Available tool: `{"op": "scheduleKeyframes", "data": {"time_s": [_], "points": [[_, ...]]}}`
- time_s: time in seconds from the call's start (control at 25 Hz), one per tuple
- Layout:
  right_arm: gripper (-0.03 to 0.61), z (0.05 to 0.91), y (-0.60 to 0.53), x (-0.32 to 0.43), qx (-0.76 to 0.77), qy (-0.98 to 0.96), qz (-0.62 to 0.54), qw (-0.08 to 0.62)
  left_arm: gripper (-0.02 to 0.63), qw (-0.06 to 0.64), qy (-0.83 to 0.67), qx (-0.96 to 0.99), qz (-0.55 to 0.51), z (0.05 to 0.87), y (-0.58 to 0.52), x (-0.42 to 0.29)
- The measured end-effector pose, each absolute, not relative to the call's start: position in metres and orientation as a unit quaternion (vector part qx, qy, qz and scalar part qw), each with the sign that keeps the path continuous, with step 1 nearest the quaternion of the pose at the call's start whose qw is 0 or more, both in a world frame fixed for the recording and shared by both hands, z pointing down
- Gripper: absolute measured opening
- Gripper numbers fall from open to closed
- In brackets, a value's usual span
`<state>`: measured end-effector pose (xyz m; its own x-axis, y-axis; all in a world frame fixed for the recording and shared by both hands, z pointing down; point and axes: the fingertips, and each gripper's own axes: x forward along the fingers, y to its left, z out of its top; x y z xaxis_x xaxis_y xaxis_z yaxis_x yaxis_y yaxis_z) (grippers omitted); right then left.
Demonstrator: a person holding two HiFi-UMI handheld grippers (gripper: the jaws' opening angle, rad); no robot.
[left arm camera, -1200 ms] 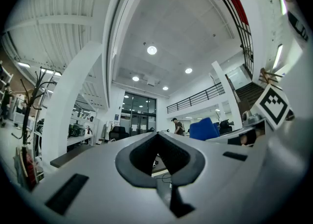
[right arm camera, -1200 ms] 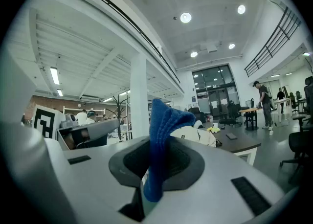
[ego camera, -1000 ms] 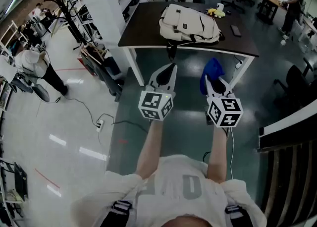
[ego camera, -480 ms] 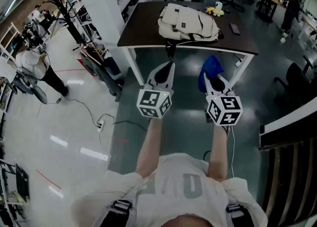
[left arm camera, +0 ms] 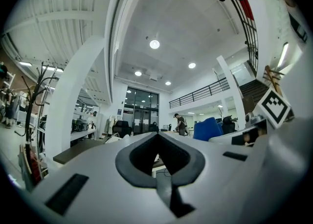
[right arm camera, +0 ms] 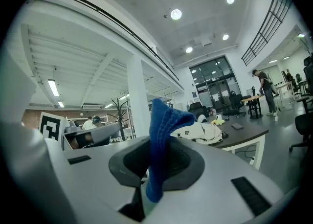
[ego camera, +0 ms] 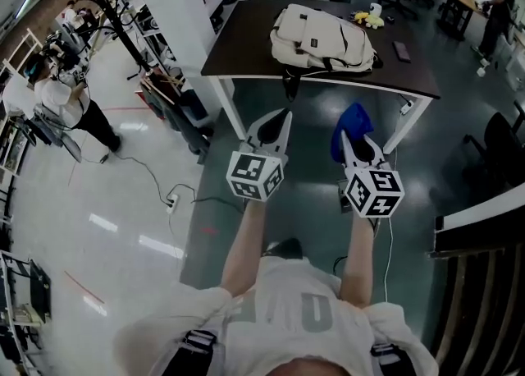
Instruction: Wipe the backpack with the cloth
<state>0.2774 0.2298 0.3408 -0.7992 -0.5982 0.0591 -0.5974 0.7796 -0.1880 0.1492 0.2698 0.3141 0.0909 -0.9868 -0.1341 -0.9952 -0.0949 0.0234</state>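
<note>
A cream backpack lies flat on the dark table ahead; it also shows in the right gripper view as the backpack on that table. My right gripper is shut on a blue cloth, which sticks up between its jaws as the cloth. My left gripper is shut with nothing in it, jaws closed. Both grippers hang over the floor, short of the table's near edge.
On the table's far side lie a yellow toy, a white cup and a dark flat object. A coat rack and white pillar stand left. People stand at far left and far right. Cables cross the floor.
The view has shifted slightly; the table and backpack sit a little further right in frame. Both grippers keep their pose, the cloth still held in the right one.
</note>
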Motion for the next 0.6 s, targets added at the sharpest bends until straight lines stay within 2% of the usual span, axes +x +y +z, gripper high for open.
{"op": "scheduleKeyframes", "data": {"time_s": [0.36,0.6], "points": [[0.043,0.37,0.178,0.224,-0.296,0.948,-0.116,-0.02,0.002,0.012,0.679,-0.731,0.066,0.348,0.218,0.098],[0.043,0.375,0.097,0.136,-0.273,0.955,-0.114,-0.034,0.002,0.008,0.683,-0.725,0.087,0.359,0.136,0.015]]}}
